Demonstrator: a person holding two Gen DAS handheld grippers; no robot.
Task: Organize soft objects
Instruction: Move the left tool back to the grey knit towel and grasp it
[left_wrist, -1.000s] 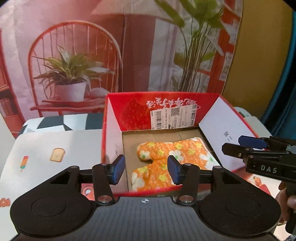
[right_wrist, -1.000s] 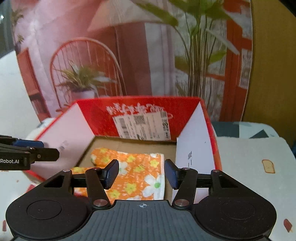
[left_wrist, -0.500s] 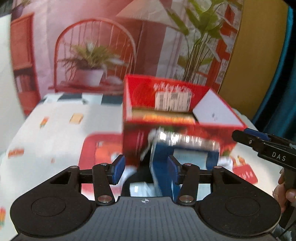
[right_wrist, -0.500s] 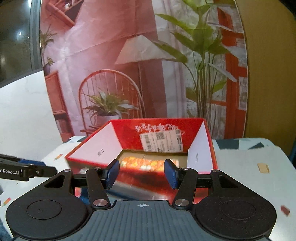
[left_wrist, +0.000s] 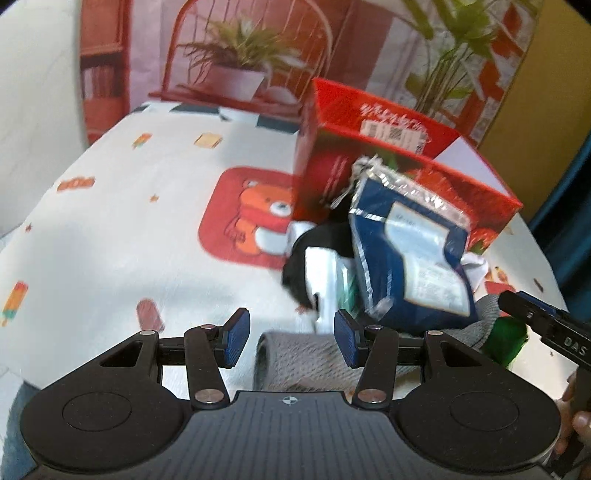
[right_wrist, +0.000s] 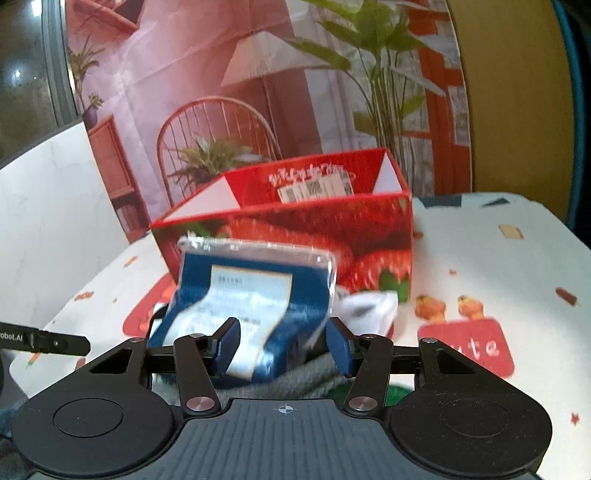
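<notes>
A pile of soft things lies on the tablecloth in front of the red strawberry box (left_wrist: 388, 173) (right_wrist: 295, 236). On top leans a blue packet in clear plastic (left_wrist: 410, 254) (right_wrist: 255, 295). Beside it are a black-and-white item (left_wrist: 314, 254), a white cloth (right_wrist: 369, 310), a grey knit piece (left_wrist: 299, 354) (right_wrist: 295, 380) and something green (left_wrist: 509, 339). My left gripper (left_wrist: 291, 343) hangs open just above the grey knit, touching nothing. My right gripper (right_wrist: 282, 345) (left_wrist: 524, 306) is open too, with the blue packet just beyond its pads. The box's inside is hidden.
The patterned white tablecloth (left_wrist: 129, 229) stretches to the left of the box and to its right (right_wrist: 498, 266). A printed backdrop with a chair and plants (right_wrist: 258, 92) stands behind the table. A hand (left_wrist: 580, 424) holds the right gripper at the frame's edge.
Both grippers have drawn back from above the open box and sunk toward the pile in front of it. The orange floral cloth inside the box has gone out of sight.
</notes>
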